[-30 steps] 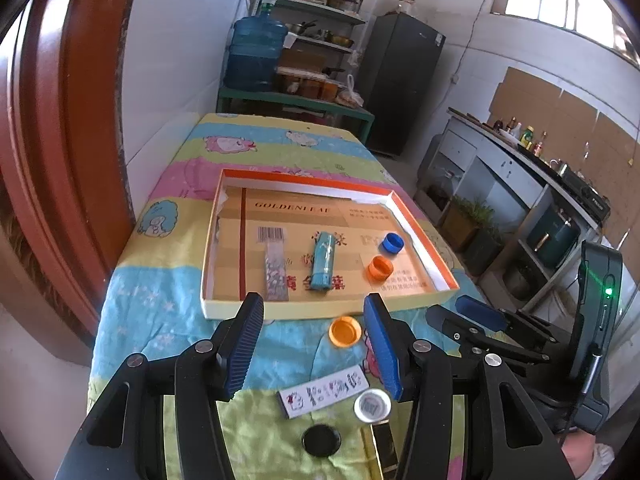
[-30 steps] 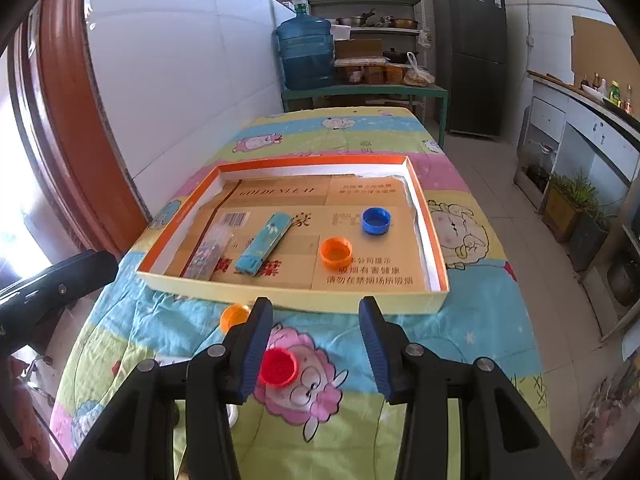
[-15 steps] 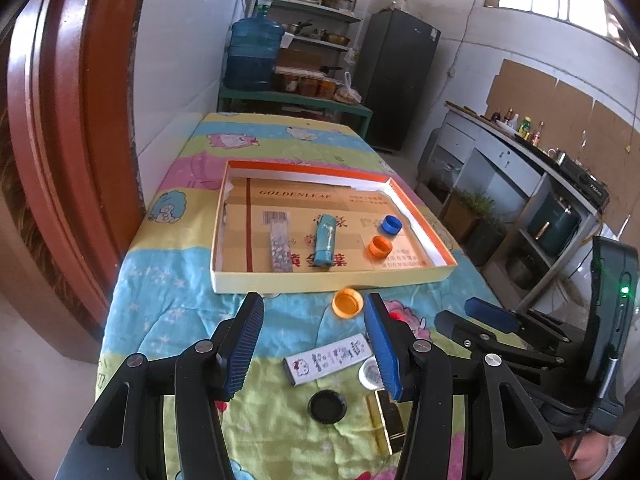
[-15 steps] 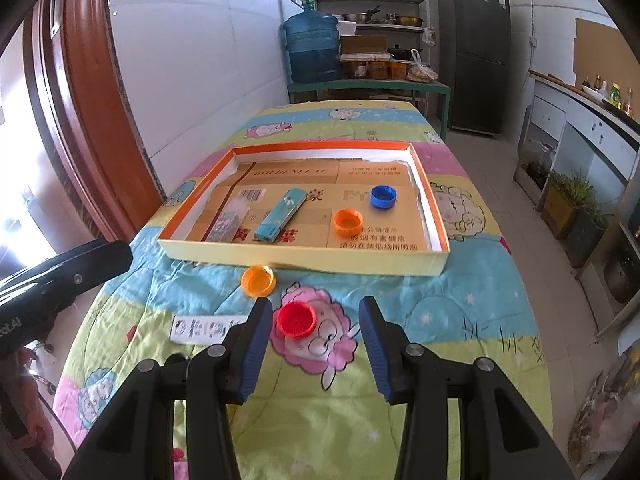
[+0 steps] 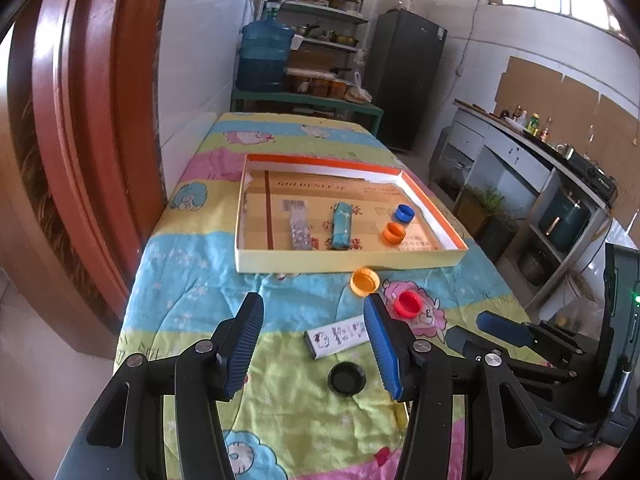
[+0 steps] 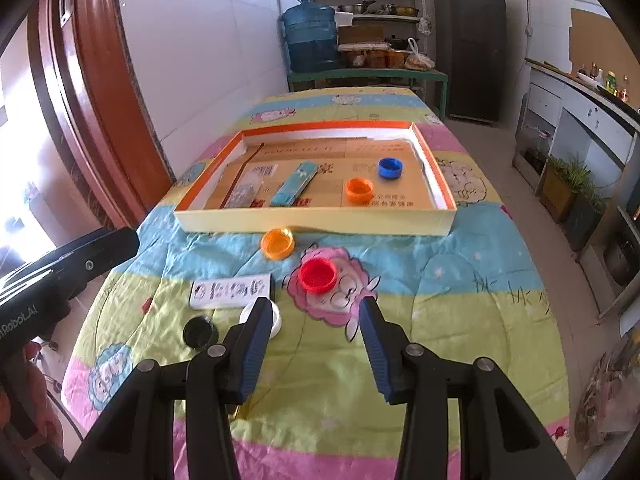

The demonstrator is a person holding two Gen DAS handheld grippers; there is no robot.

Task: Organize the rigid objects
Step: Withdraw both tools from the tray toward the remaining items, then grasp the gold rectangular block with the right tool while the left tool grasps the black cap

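Both grippers, left (image 5: 314, 338) and right (image 6: 316, 340), hovered with fingers released, grasping nothing. Red cap (image 6: 318, 275) (open side up) lay on the bench (image 6: 460, 264), between orange cap (image 6: 277, 243) and right gripper, outside the tray (image 6: 316, 222).

Soft quilted cloth (image 6: 440, 280) covers the table, matt and gently wrinkled. The shallow tray (image 6: 320, 222) looks like cardboard, its floor plain brown and printed. Near it, the red cap (image 6: 318, 275) and orange cap (image 6: 277, 243) are smooth plastic with a slight sheen. The black lid (image 5: 346, 378) is glossy. Both grippers' pads (image 5: 246, 344) show ribbed blue rubber on matt black plastic frames. Far left, the door frame (image 5: 72, 120) is glossy varnished wood.
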